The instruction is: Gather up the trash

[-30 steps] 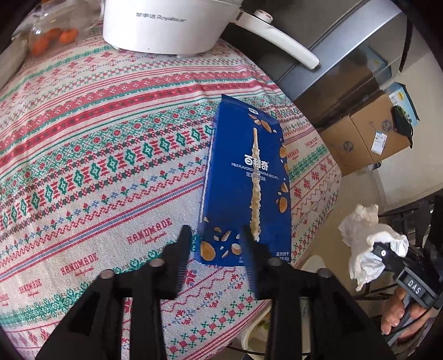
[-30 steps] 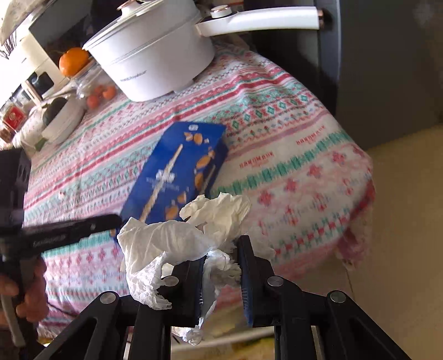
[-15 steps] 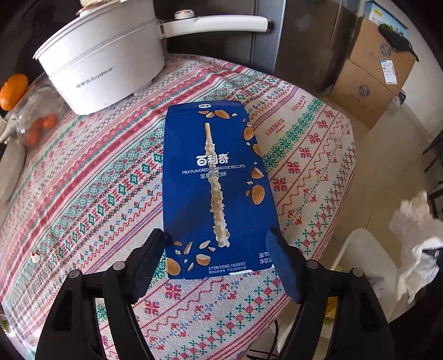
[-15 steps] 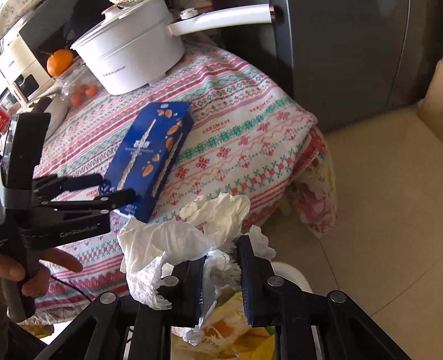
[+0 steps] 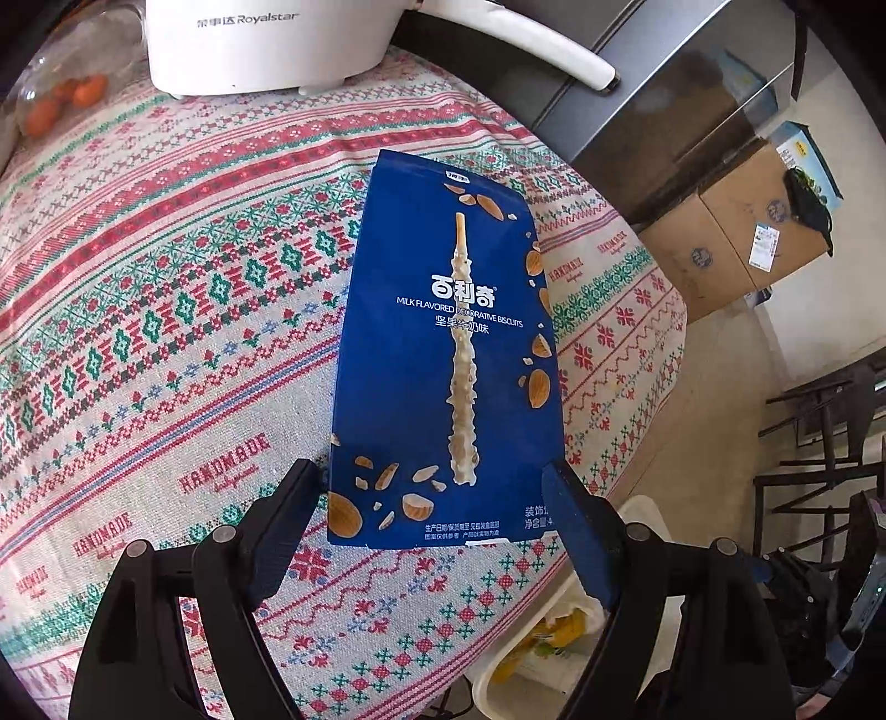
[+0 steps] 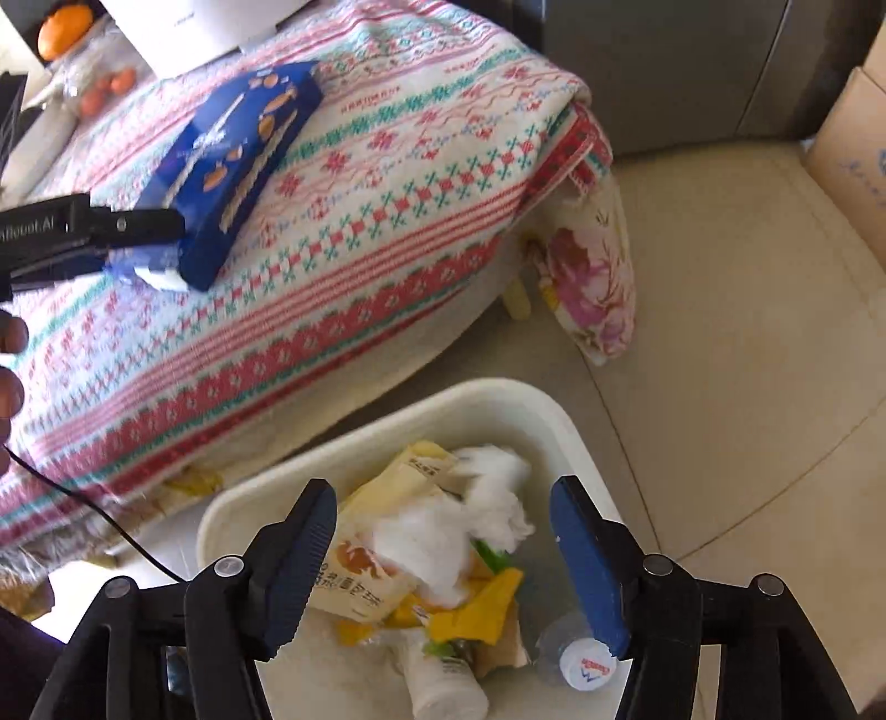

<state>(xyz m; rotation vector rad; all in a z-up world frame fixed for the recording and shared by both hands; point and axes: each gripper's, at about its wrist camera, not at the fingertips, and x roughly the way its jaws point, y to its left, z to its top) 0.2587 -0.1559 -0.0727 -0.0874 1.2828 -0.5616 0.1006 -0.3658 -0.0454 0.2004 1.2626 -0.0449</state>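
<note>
Patterned cloth covers the tabletop, where a blue biscuit box lies flat near the edge; the left gripper straddles its near end, jaws opening, pads not pressing it. Beside the tabletop on the floor, the right gripper hangs over a white bin, jaws opening and empty, with a tissue lying on the trash inside.

left gripper jaws opening, straddling the near end of a blue biscuit box flat on the patterned tablecloth, white pot behind, bin below the table edge
</note>
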